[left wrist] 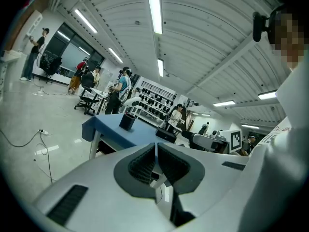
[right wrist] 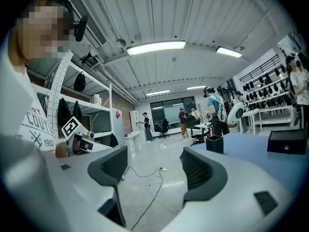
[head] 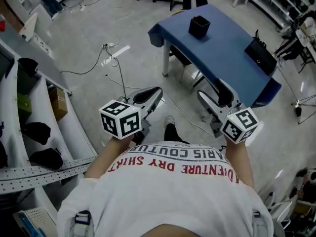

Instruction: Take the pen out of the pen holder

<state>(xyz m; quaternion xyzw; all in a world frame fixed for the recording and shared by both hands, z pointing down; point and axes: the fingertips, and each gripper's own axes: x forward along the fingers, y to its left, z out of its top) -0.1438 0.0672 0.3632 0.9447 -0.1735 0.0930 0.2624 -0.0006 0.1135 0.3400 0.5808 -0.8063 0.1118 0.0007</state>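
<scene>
Head view: you stand on a pale glossy floor (head: 98,28) in a large workshop. White shelving (head: 74,132) runs along your left, with black bags (head: 37,131) and a cardboard box (head: 58,101) on it. A cable (head: 118,73) trails across the floor towards your feet.

Ahead stands a blue table (head: 224,43), set at an angle to you. Nothing touches its worktop except two items. A flat black box (head: 260,56) sits against the far long edge, towards the right-hand end. The pen holder (head: 199,26), black and square, stands upright near the short left-hand edge, about midway along it, with its mouth facing straight up. Its inside is dark and too small to read, so the pen and its long axis cannot be made out in any view.

Both grippers are held level at your waist, well short of the table and pointing towards it. Left gripper (head: 157,91): jaws pressed together, nothing between them. Right gripper (head: 210,89): jaws spread wide and empty, with only floor and cable showing in the gap.

People stand at benches in the background of both gripper views.
</scene>
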